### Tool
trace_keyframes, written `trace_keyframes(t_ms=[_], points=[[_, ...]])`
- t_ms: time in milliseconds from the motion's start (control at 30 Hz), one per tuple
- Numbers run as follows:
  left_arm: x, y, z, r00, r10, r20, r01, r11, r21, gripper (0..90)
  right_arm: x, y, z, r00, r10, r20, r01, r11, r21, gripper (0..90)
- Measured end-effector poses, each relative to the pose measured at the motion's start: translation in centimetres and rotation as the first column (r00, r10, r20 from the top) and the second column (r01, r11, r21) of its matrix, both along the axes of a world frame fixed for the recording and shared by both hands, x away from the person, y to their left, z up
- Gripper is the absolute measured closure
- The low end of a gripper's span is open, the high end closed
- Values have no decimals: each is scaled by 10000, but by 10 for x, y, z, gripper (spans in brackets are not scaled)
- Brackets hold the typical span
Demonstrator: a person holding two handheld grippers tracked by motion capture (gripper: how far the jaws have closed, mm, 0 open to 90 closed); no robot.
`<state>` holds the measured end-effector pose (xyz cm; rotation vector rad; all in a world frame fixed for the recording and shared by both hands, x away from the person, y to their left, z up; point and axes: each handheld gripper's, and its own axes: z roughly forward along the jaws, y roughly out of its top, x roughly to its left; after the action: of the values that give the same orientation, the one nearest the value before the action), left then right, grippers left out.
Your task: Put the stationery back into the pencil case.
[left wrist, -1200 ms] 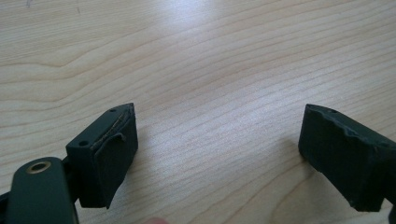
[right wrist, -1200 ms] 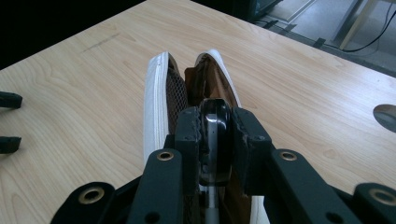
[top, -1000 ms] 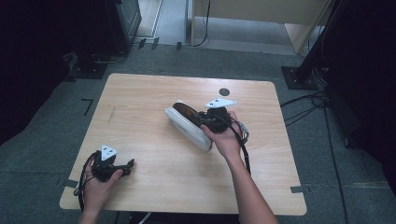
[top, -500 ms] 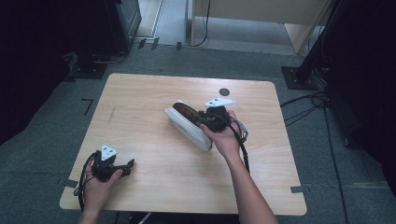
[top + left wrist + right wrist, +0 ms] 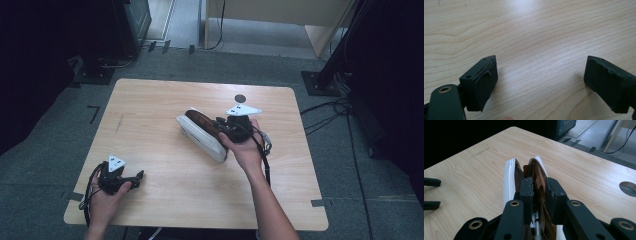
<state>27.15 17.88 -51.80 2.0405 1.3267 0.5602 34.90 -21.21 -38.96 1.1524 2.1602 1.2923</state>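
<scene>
shoe [image 5: 202,134]: brown with a white sole, tipped on its side mid-table [image 5: 165,105], heel end by the right hand

right claw [image 5: 539,188]: jaws just closed in further, pinching only the thin brown upper

risk: thin pinch, so I'd guess the shoe swings or slips when lifted

left claw [image 5: 541,80]: wide open, nothing in it, low over bare wood

writing: no readable brand or label
</scene>
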Motion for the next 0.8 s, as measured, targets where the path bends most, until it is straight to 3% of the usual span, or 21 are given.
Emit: trace_keyframes(t_ms=[233, 433, 500, 600, 800], points=[[0, 0, 0, 10000, -8, -15, 8, 10000, 6, 120, -13, -17, 4, 9989, -406, 219, 403, 9991, 139, 665], [0, 0, 0, 10000, -4, -2, 4, 10000, -3, 121, -23, -37, 8, 9921, -1220, 274, 1208, 9918, 423, 341], [0, 0, 0, 10000, 12, 5, -12, 10000, -29, 120, -27, -45, 9, 9858, -1663, 220, 1653, 9854, 408, 164], [0, 0, 0, 10000, 13, 7, -13, 10000, -31, 120, -31, -56, 8, 9785, -2056, 136, 2048, 9777, 454, 14], [0, 0, 0, 10000, 11, 4, -11, 10000, -25, 120, -45, -79, 3, 9618, -2700, 443, 2688, 9627, 298, 0]])
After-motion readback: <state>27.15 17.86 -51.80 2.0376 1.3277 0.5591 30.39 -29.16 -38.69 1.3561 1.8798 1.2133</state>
